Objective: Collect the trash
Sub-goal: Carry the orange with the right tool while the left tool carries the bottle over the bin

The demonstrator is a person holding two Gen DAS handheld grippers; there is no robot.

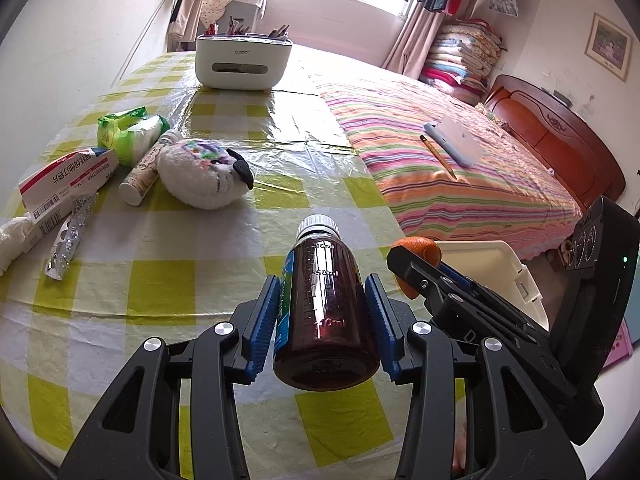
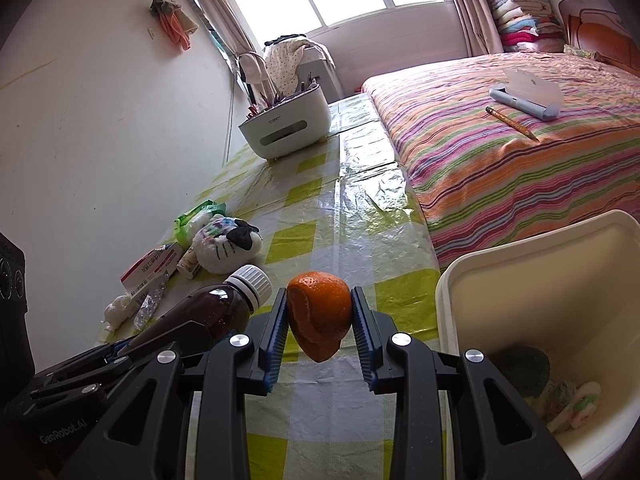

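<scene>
My left gripper is shut on a brown medicine bottle with a white cap, held above the checked tablecloth. My right gripper is shut on a piece of orange peel; the peel and the right gripper also show at the right of the left wrist view. The bottle appears left of the peel in the right wrist view. A white bin stands at the table's right edge, with scraps inside.
On the table's left lie a red-and-white medicine box, a blister pack, a small bottle, a green tissue pack, a plush toy and crumpled tissue. A white organiser stands at the far end. A striped bed lies right.
</scene>
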